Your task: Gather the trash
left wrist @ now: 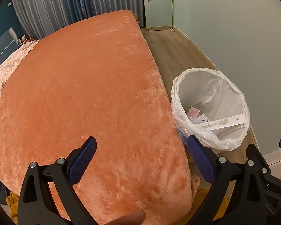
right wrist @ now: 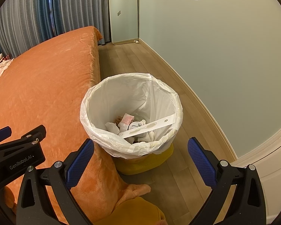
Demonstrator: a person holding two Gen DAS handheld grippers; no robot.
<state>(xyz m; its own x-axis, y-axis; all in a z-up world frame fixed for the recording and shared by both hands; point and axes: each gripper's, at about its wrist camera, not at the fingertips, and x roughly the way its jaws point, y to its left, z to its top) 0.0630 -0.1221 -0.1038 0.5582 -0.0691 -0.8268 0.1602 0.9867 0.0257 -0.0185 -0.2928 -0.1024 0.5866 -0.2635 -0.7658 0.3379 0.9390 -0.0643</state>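
A yellow bin lined with a white plastic bag stands on the floor against the bed's side. Inside lie crumpled white tissues, a pink wrapper and a long white card strip leaning on the rim. My right gripper hangs open just above the bin's near rim, nothing between its fingers. My left gripper is open over the near corner of the orange bed cover, holding nothing. The left gripper's body shows at the right wrist view's left edge.
The bed fills the left side; a pink quilt lies at its far end. A strip of wooden floor runs between bed and pale wall to a mirror. Curtains hang behind. Yellow cloth and a bare foot lie below.
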